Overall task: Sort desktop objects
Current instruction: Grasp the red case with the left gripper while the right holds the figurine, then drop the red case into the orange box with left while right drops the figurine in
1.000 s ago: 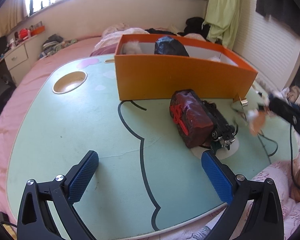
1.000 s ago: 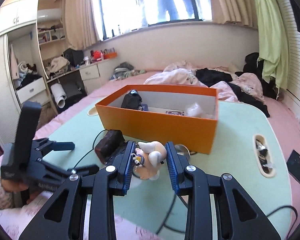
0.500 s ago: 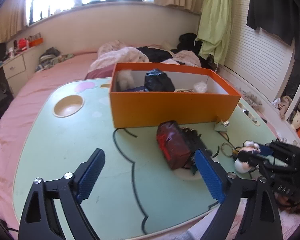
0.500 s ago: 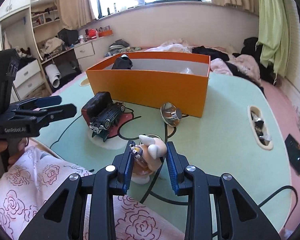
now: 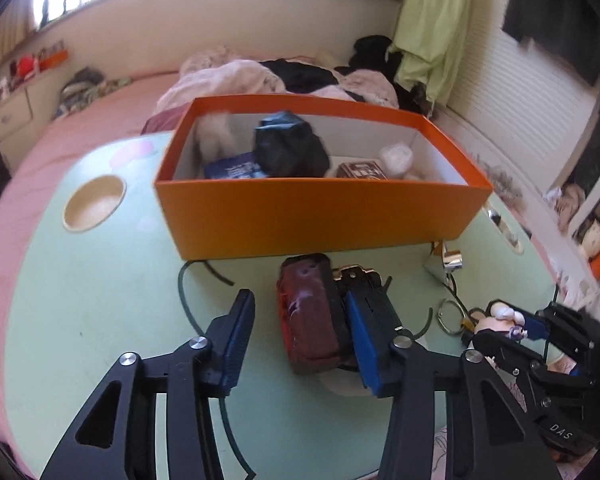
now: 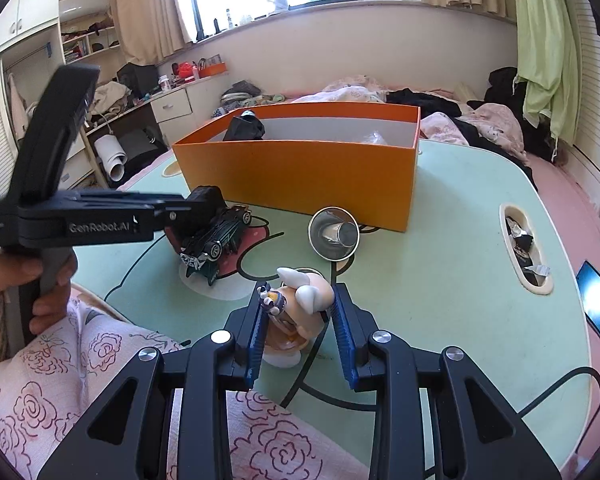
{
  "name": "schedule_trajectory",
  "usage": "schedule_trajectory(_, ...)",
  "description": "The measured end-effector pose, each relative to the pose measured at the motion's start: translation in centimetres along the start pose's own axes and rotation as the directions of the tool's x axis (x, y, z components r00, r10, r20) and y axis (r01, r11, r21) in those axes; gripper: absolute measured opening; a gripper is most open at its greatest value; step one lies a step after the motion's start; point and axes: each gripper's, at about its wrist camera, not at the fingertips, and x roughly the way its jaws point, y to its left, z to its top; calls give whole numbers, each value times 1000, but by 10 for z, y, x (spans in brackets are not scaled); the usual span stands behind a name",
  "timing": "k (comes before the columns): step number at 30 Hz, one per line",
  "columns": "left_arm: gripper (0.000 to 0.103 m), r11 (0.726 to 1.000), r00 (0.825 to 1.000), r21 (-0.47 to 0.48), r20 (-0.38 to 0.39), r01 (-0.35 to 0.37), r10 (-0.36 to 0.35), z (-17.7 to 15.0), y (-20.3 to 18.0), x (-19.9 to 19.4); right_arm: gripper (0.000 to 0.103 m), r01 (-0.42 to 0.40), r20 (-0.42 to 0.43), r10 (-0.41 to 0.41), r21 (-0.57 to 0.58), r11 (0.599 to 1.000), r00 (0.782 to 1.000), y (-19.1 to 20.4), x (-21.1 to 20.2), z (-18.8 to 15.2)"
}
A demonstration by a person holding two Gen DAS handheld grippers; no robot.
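The left gripper [image 5: 300, 336] had its blue pads spread wide a second ago, with nothing between them. Now its jaws are closing around the dark red toy car [image 5: 306, 316], which lies on its side on the green table [image 5: 100, 300]. The right pad looks to be against the car's black underside. The left pad is still apart from the car. The gripper has also come in closer to the car than before.

The right gripper [image 6: 300, 320] has not changed its hold. It is squeezed onto a small cream figurine [image 6: 300, 308] with white ears, which now stands low by the table's near edge.

Just behind the car stands an orange box [image 5: 312, 216]. It is made of smooth card, with straight walls and a white inside. In it lie a crumpled black bag [image 5: 288, 148], some white fluffy stuff and small flat packs. The box wall stands right behind the car. A shiny round metal thing [image 6: 334, 234] lies near the box's corner. A thin metal ring [image 5: 452, 316] lies beside the figurine. The table has a round cup hollow [image 5: 94, 202] on the far left.
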Motion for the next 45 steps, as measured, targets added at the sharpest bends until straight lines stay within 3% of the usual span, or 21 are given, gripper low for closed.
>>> schedule_trajectory(2, 38, 998, 999, -44, 10, 35, -34, -3, 9, -1, 32, -1, 0, 1, 1, 1000, 1000, 0, 0, 0)
schedule_trajectory(6, 30, 998, 1000, -55, 15, 22, -21, -8, 11, 1, 32, -1, 0, 1, 1, 1000, 1000, -1, 0, 0)
schedule_trajectory(10, 28, 996, 996, -12, -26, -83, 83, -14, 7, 9, 32, -3, -1, 3, 1, 1000, 1000, -2, 0, 1)
schedule_trajectory(15, 27, 984, 986, 68, -11, -165, 166, -16, -7, 5, 32, -8, -3, 8, 5, 1000, 1000, -2, -1, 1)
schedule_trajectory(18, 26, 985, 989, 80, 2, -151, 151, -18, -10, 0, 32, -7, -3, 7, 4, 1000, 1000, -2, -1, 1)
schedule_trajectory(21, 26, 994, 996, 59, 28, -87, 86, -21, -6, -10, 32, -1, -2, 1, 0, 1000, 1000, 0, -1, 1)
schedule_trajectory(26, 26, 998, 989, 46, 142, -50, 43, -20, -1, -43, 32, -1, 41, 2, -27, 1000, 999, 8, -10, 6)
schedule_trajectory(31, 26, 998, 987, 61, 161, -32, 22, 6, -4, -54, 32, -70, 131, 68, 11, 997, 989, 3, -35, 42)
schedule_trajectory(35, 26, 998, 987, 60, 160, -33, 22, 40, -5, -46, 32, -70, 196, 64, 24, 997, 979, -5, -46, 88)
schedule_trajectory(41, 26, 999, 994, 43, 104, -23, 19, 84, -13, -2, 32, -45, 171, 30, 82, 996, 985, -18, -6, 144)
schedule_trajectory(43, 32, 999, 998, 28, 63, -33, 31, 93, -12, 20, 32, -38, 133, 23, 108, 993, 991, -25, 16, 150)
schedule_trajectory(45, 56, 1000, 999, -5, 35, -21, 21, 100, -8, 36, 36, -11, 70, 0, 158, 987, 998, -33, 40, 154)
